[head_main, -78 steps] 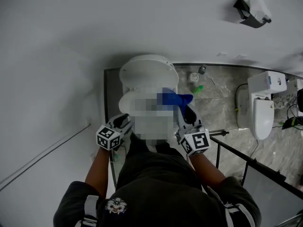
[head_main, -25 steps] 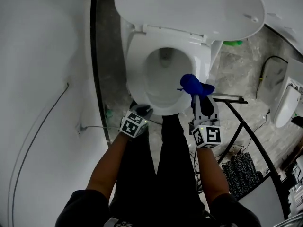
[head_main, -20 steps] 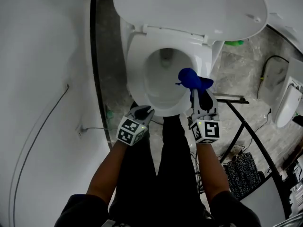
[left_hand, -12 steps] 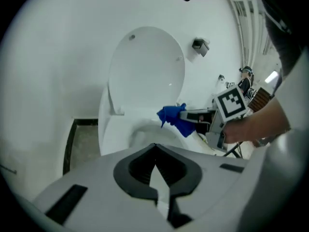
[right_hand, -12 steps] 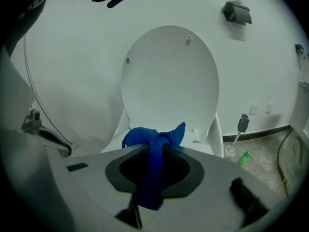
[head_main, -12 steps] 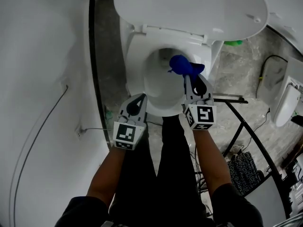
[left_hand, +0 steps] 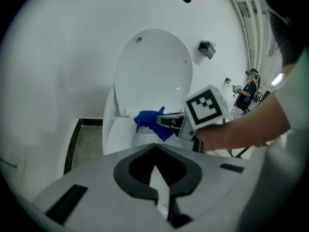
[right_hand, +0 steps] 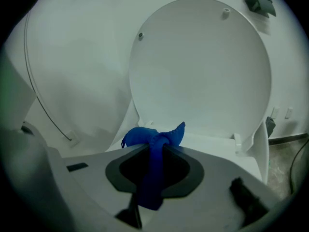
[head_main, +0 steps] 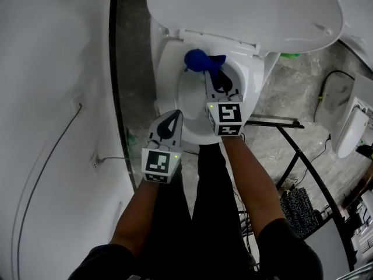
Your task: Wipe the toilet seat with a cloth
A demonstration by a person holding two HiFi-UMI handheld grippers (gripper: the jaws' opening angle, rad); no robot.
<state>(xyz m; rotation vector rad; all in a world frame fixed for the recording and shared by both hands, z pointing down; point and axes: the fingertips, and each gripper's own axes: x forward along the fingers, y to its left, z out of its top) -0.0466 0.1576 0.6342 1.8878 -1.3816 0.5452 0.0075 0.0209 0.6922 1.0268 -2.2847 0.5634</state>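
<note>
Blue cloth (head_main: pixel 200 60) was pinched in the right gripper (head_main: pixel 213 74) at the rear of the toilet seat (head_main: pixel 166 77). Left gripper (head_main: pixel 173 116) was noted pressed together, empty, near the seat's front rim.

Both arms reach forward, grippers angled downward.
The right gripper (head_main: pixel 214 77), ahead of the left one, pinches a blue cloth (head_main: pixel 197 60); the left gripper (head_main: pixel 173 116) has its jaws together, empty.
</note>
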